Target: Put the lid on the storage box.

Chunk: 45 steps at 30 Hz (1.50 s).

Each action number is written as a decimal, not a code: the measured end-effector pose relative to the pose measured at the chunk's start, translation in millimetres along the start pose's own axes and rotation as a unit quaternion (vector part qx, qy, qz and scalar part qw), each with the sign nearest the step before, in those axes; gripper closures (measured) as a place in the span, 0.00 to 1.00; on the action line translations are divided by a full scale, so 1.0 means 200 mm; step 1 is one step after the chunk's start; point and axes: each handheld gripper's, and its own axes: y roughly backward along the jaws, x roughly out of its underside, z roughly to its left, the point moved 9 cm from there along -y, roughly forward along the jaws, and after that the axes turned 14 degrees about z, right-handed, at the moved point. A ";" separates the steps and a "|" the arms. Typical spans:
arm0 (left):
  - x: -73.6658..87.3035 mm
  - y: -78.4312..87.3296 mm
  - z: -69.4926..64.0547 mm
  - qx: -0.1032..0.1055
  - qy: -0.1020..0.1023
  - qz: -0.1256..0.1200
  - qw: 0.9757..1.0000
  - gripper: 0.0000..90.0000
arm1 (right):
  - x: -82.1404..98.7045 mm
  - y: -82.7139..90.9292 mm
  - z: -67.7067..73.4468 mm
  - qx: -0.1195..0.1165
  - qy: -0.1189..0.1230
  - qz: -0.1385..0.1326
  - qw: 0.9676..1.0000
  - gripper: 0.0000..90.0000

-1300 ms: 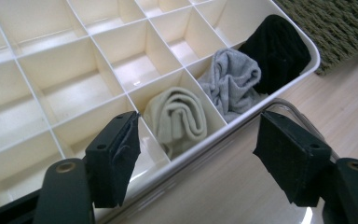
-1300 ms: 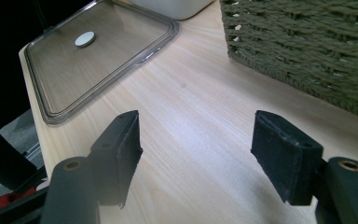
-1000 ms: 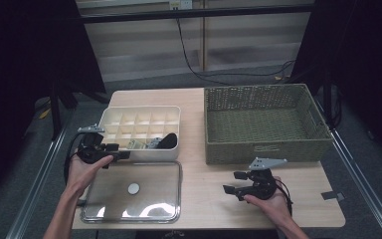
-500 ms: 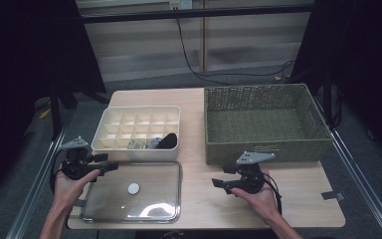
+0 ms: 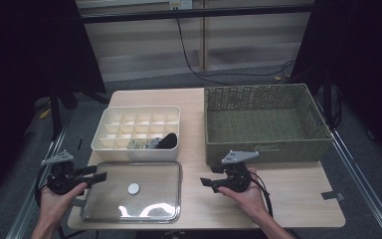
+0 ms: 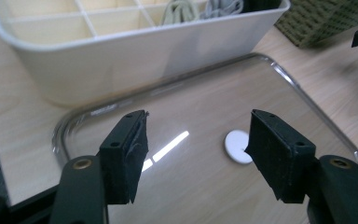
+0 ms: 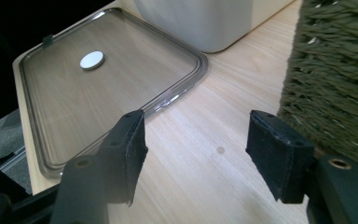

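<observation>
While the left gripper [image 5: 97, 178] sits at the lower left of the high view, held in a hand [image 5: 54, 199] at the worktop's [image 5: 288, 199] left edge, its fingers [image 6: 126, 156] stand apart with nothing between them. In the left gripper view they frame the clear lid [image 6: 205, 126], which lies flat on the worktop with a white disc [image 6: 237, 146] near its middle.

Just above the lid in the high view, in the left centre of the frame, sits the white box [image 5: 139, 149], its inside split into many small cells. Its lower right cells hold a dark item [image 5: 168, 141] and some pale, greyish things [image 5: 142, 144] too small to tell. The lid's [image 5: 129, 191] upper edge lies just beside the box's near wall.

Right of centre, the right gripper [image 5: 208, 182] rests in a hand [image 5: 246, 196] low in the frame, fingers [image 7: 130, 149] apart and empty, pointing toward the lid. The right gripper view shows bare wood between them, the lid's corner at upper left and woven wall at right.

At the right of the high view, the green wicker basket [image 5: 266, 144] stands beside the box, apart from it.
</observation>
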 end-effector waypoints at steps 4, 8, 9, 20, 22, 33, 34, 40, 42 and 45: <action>0.06 0.00 0.03 0.001 0.016 -0.001 1.000 0.43 | -0.03 -0.06 0.02 -0.010 -0.005 0.019 1.000 0.40; 0.13 0.02 0.08 -0.002 0.033 0.000 0.999 0.44 | -0.07 -0.10 0.05 -0.023 0.001 0.022 0.999 0.43; 0.15 0.02 0.09 -0.005 0.038 0.000 0.999 0.44 | -0.07 -0.11 0.06 -0.027 0.003 0.025 0.999 0.43; 0.33 0.02 0.19 -0.021 0.067 0.017 0.997 0.54 | -0.09 -0.24 0.09 -0.036 0.014 0.047 0.998 0.52; 0.36 0.01 0.21 -0.024 0.070 0.025 0.997 0.54 | -0.10 -0.25 0.09 -0.043 0.014 0.050 0.998 0.55; 0.38 -0.05 0.22 -0.032 0.069 0.046 0.996 0.50 | -0.10 -0.35 0.09 -0.045 0.009 0.066 0.997 0.60; 0.38 -0.06 0.22 -0.031 0.068 0.049 0.996 0.51 | -0.10 -0.36 0.09 -0.043 0.007 0.067 0.997 0.60; 0.37 -0.07 0.21 -0.030 0.063 0.058 0.996 0.50 | -0.10 -0.39 0.10 -0.046 0.006 0.071 0.996 0.63; 0.37 -0.07 0.22 -0.035 0.062 0.059 0.996 0.53 | -0.10 -0.41 0.10 -0.044 0.004 0.073 0.996 0.65; 0.36 -0.08 0.22 -0.035 0.057 0.056 0.996 0.56 | -0.10 -0.43 0.10 -0.043 0.000 0.074 0.996 0.69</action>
